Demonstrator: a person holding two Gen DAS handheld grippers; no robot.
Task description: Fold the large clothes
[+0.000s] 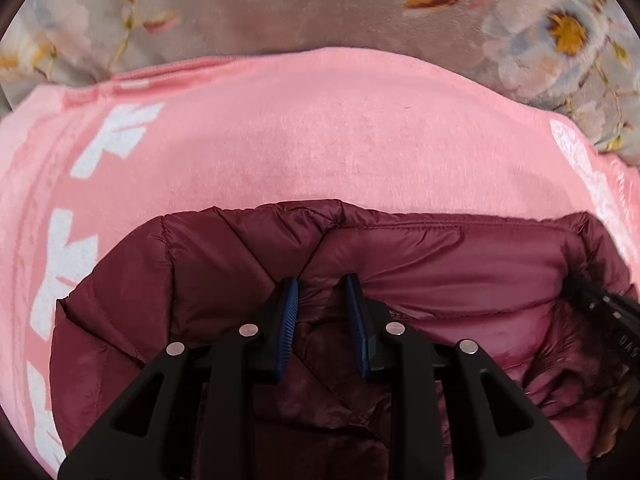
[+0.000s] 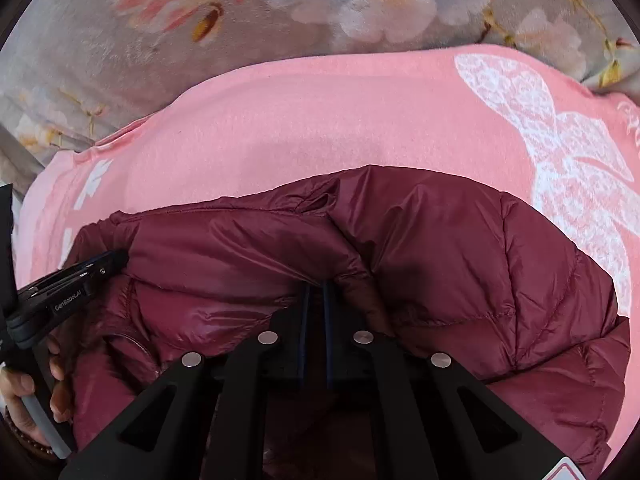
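Observation:
A maroon padded jacket [image 1: 440,264] lies bunched on a pink blanket [image 1: 320,140]. In the left wrist view my left gripper [image 1: 321,286] holds its blue pads a little apart, with a fold of the jacket pinched between the tips. My right gripper [image 1: 580,288] enters at the right edge and bites the same upper edge. In the right wrist view the jacket [image 2: 460,248] fills the lower half. There my right gripper [image 2: 316,286] has its pads almost together, and creased cloth is gathered at the tips. My left gripper [image 2: 114,259] grips the jacket's left end.
The pink blanket [image 2: 320,120] carries white printed shapes [image 2: 560,152] and lies on a grey floral bedcover [image 2: 120,60]. A person's hand [image 2: 28,400] holds the left tool's handle at the lower left. The floral bedcover [image 1: 280,8] runs beyond the blanket's far edge.

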